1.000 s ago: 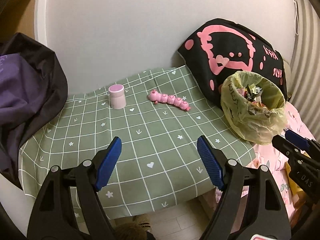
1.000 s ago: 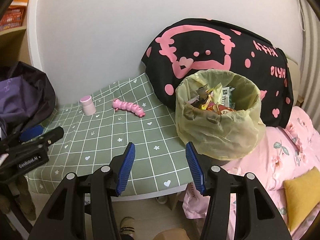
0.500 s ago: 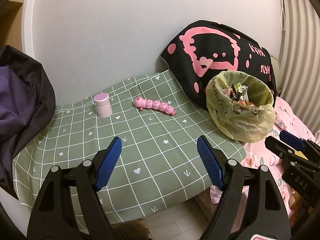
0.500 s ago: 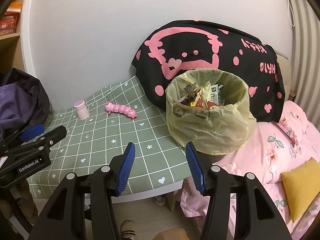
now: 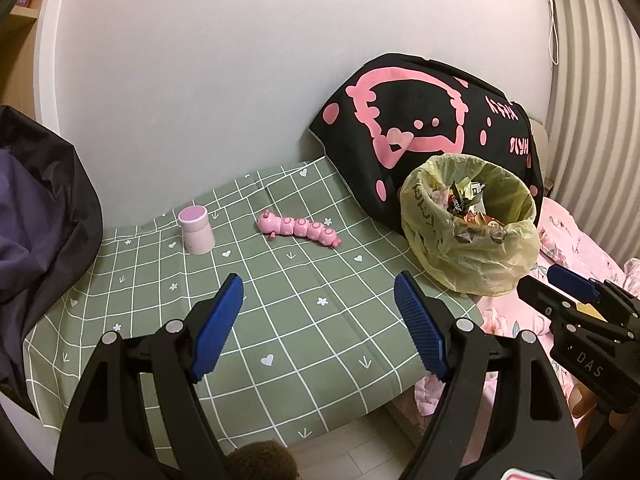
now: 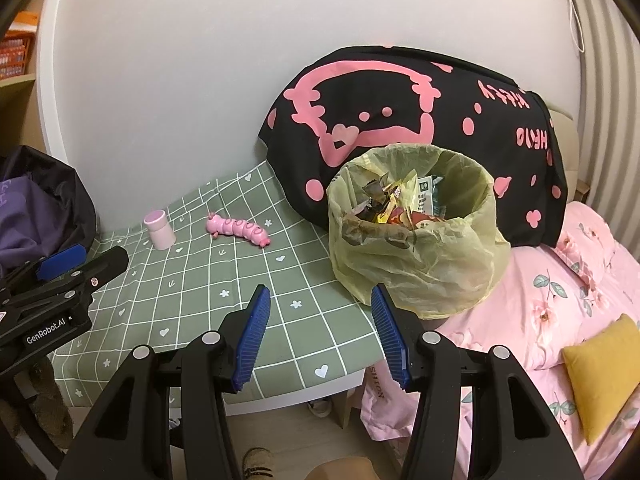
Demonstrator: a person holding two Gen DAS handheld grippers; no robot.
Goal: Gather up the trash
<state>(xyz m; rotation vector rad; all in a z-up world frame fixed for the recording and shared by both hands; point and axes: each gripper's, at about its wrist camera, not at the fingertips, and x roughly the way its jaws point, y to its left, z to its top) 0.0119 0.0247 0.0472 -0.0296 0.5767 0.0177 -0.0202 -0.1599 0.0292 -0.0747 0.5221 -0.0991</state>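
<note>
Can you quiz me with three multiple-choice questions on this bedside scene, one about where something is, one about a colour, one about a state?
1. Where does the caterpillar toy lie?
A. inside the trash bag
B. on the green checked cloth, between the small jar and the trash bag
C. on the pink bedding

2. What colour is the trash bag?
A. blue
B. black
C. pale yellow

3. How is the left hand-held gripper?
A. open and holding nothing
B. shut on the small jar
C. shut on the toy

Answers:
1 B, it rests on the cloth with the jar to one side and the bag to the other.
2 C, the translucent yellowish plastic shows wrappers inside.
3 A, its blue pads stand wide apart with only cloth between.
</note>
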